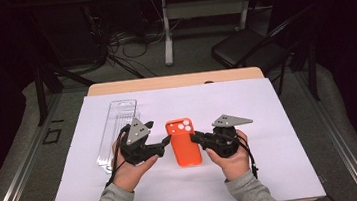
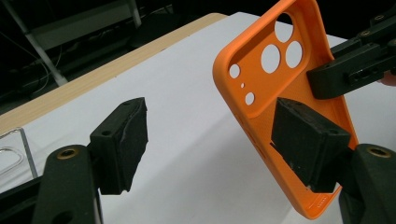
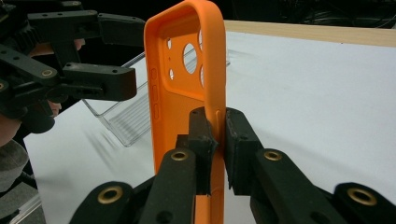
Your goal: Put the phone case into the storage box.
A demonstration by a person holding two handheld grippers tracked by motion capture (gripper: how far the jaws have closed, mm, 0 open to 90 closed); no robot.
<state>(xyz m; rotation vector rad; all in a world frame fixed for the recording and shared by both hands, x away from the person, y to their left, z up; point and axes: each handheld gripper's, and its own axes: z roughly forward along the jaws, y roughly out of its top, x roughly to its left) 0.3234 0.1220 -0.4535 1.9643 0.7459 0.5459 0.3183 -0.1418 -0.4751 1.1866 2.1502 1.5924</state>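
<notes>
Far left on white sheet (image 1: 280, 135): clear plastic tray (image 1: 117, 132), lying flat, just beyond left hand. Next, left gripper (image 1: 166, 140), held in left hand (image 1: 131, 172), jaws spread wide and pointing toward centre. In left gripper view, orange phone case (image 2: 285, 98) tilted up at right, one pad (image 2: 306, 140) lying against inner face of case near its side edge, other pad well apart with bare sheet between; no squeeze on case from this side. Centre: orange phone case (image 1: 184, 142), camera cut-outs at far end, between both grippers, long axis running away from person. Right of it, right gripper (image 1: 194, 138), held in right hand (image 1: 234, 162), jaws pressed together on side wall of case. In right gripper view, case (image 3: 187, 107) standing nearly edge-on, one pad inside wall, other outside, rim pinched between them about midway along its length. Whether lower edge of case touches sheet: cannot tell.
</notes>
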